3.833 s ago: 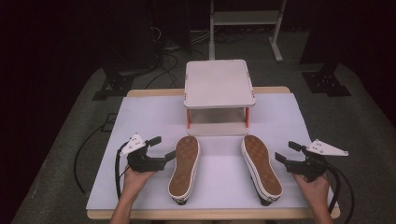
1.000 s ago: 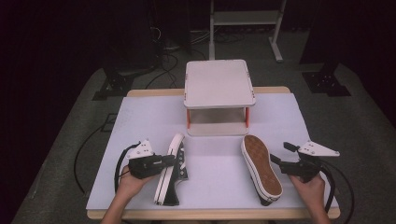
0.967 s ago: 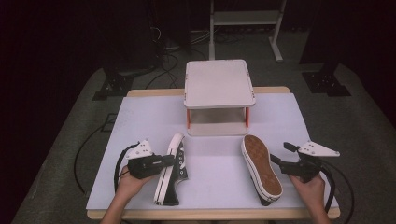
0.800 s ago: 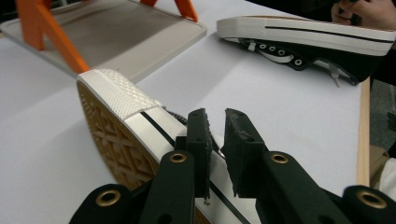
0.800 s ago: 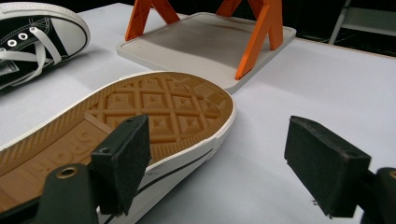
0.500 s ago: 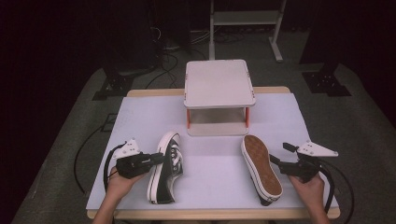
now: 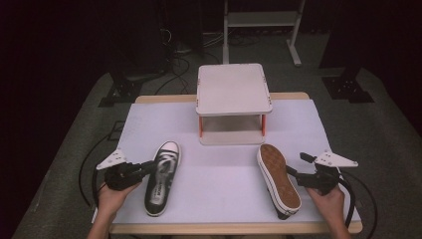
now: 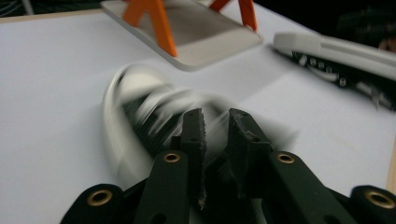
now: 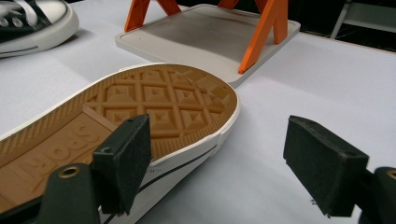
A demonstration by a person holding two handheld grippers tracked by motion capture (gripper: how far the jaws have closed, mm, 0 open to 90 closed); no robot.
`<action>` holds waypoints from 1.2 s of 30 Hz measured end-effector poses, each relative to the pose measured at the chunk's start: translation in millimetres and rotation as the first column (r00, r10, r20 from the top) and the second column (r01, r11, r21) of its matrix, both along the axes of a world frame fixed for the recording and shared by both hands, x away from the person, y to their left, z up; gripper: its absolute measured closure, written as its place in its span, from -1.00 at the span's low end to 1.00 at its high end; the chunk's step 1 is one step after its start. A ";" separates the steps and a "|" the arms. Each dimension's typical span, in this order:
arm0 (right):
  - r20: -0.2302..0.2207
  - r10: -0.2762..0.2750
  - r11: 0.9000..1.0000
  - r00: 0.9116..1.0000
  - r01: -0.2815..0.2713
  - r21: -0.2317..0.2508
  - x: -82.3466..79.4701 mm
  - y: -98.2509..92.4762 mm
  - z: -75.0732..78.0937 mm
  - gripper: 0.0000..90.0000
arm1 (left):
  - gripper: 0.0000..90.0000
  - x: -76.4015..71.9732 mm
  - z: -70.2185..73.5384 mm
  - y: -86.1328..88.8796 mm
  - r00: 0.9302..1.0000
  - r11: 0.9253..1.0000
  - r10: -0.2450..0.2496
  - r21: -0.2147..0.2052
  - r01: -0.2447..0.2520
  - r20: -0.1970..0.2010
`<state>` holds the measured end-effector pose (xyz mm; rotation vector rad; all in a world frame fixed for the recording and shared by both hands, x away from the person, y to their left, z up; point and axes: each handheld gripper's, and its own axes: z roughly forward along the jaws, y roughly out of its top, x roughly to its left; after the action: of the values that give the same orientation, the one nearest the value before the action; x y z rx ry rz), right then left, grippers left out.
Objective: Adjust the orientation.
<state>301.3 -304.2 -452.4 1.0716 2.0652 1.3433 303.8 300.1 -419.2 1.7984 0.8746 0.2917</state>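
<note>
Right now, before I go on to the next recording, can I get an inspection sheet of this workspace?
Surface: white sheet over a wooden table, bare between the shoes.
Job's things: black canvas sneaker with white toe cap sits upright at left; its mate lies sole up at right, brown tread showing. A white two-tier stand on orange legs stands behind them.
Clutter: nothing seen.
Grippers: left gripper is at the upright sneaker's side, jaws narrow and just opening, with the blurred shoe past its tips. Right gripper is open beside the overturned sneaker, not gripping it.
Cables: a black cable trails from each gripper.
Surroundings: dark room, grey floor, stand feet and loose wires behind the table.
</note>
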 end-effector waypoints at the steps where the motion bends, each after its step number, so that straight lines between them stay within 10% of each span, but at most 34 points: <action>1: -0.001 0.000 1.000 1.000 0.000 0.000 0.4 0.4 -0.1 -0.49 | 0.63 -0.5 2.9 3.4 1.000 1.000 0.007 -0.023 -0.007 -0.003; 14: 0.002 0.002 1.000 1.000 -0.002 -0.005 0.0 2.8 0.1 -0.49 | 0.30 8.9 8.0 -17.9 0.999 1.000 0.007 -0.026 -0.008 -0.053; 27: 0.004 0.008 1.000 1.000 -0.008 0.000 0.0 3.8 0.4 -0.49 | -0.50 27.9 -5.1 -47.2 0.983 0.982 0.124 0.156 -0.102 -0.137; 36: 0.006 0.008 1.000 1.000 -0.008 0.003 -0.9 4.0 1.3 -0.49 | -0.15 26.2 -10.3 -53.2 0.978 0.960 0.159 0.254 -0.122 -0.133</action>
<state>300.5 -300.2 -451.1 1.0608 2.0657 1.3523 330.0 246.9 -429.5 2.0098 1.1180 0.3705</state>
